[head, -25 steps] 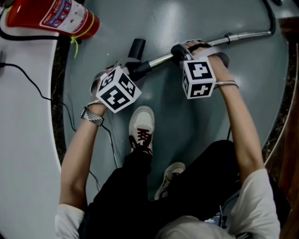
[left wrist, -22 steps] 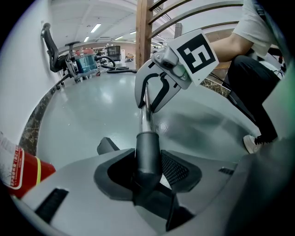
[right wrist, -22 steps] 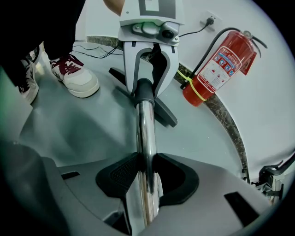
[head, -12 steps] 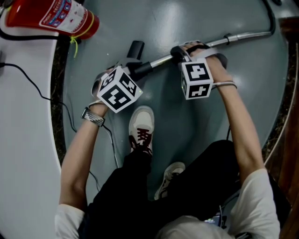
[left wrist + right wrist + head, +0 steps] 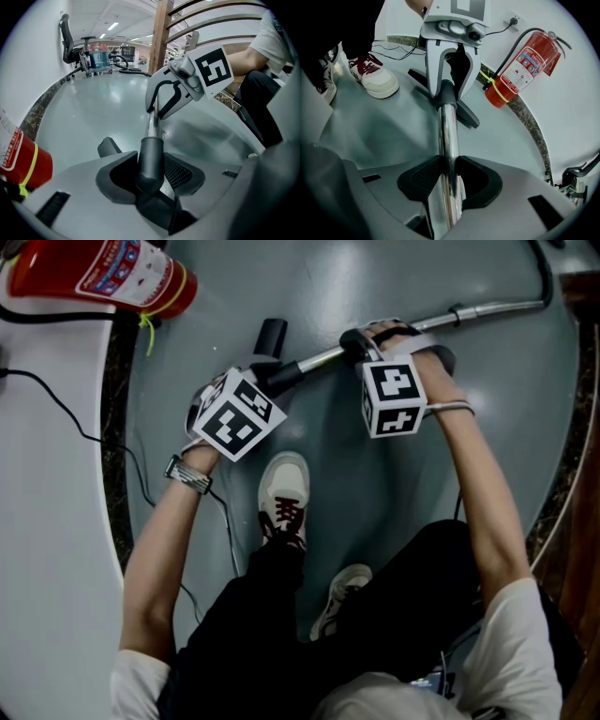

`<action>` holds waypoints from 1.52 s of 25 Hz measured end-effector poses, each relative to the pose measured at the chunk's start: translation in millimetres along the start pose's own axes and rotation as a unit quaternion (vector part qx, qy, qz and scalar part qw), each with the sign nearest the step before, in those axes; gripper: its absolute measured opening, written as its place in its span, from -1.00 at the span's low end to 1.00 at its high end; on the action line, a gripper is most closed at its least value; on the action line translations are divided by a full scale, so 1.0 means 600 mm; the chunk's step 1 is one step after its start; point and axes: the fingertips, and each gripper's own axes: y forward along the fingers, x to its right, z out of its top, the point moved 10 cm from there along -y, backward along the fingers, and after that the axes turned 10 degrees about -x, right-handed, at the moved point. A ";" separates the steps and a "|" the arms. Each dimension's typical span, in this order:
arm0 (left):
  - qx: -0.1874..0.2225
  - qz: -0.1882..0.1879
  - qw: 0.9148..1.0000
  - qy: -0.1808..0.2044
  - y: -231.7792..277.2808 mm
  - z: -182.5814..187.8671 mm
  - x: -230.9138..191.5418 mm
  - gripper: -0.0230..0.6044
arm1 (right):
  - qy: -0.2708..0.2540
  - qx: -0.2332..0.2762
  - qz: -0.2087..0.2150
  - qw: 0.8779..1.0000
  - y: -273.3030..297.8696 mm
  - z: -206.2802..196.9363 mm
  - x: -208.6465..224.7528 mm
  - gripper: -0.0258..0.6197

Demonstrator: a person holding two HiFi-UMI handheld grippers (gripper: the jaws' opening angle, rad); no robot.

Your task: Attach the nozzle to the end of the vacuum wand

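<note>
The left hand-held gripper [image 5: 150, 173] clamps the dark nozzle [image 5: 271, 337], the right hand-held gripper [image 5: 449, 183] clamps the chrome wand [image 5: 497, 307]; pushing straight, with both kept in line, should seat the joint.

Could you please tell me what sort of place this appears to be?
Probably an office or workshop hall: a fire extinguisher by the wall, an office chair farther off, strip lights overhead.
</note>
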 end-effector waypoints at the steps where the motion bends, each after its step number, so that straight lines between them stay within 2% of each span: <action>1: -0.001 -0.001 1.000 -0.004 0.000 0.000 0.000 -0.38 | 0.000 0.000 -0.002 1.000 0.000 0.000 0.001 -0.47; 8: -0.004 0.000 1.000 -0.019 0.001 0.005 -0.005 -0.38 | -0.007 -0.005 -0.011 1.000 0.005 0.003 0.000 -0.47; 14: -0.015 0.025 0.998 0.047 0.009 0.012 0.008 -0.40 | -0.016 -0.004 -0.017 1.000 0.002 0.010 0.003 -0.47; 18: -0.012 0.025 0.998 0.058 0.011 0.011 0.008 -0.40 | -0.015 -0.002 -0.017 1.000 0.003 0.010 0.002 -0.47; 24: -0.008 0.018 0.998 0.059 0.024 0.002 -0.001 -0.40 | -0.013 -0.005 -0.011 1.000 0.024 0.003 -0.005 -0.47; 33: -0.001 0.019 0.999 0.047 0.030 -0.003 -0.017 -0.37 | 0.002 0.011 -0.028 1.000 0.037 0.002 0.000 -0.46; 38: 0.012 0.019 0.999 0.036 0.030 -0.009 -0.017 -0.36 | 0.036 0.030 -0.030 0.998 0.035 0.000 0.000 -0.44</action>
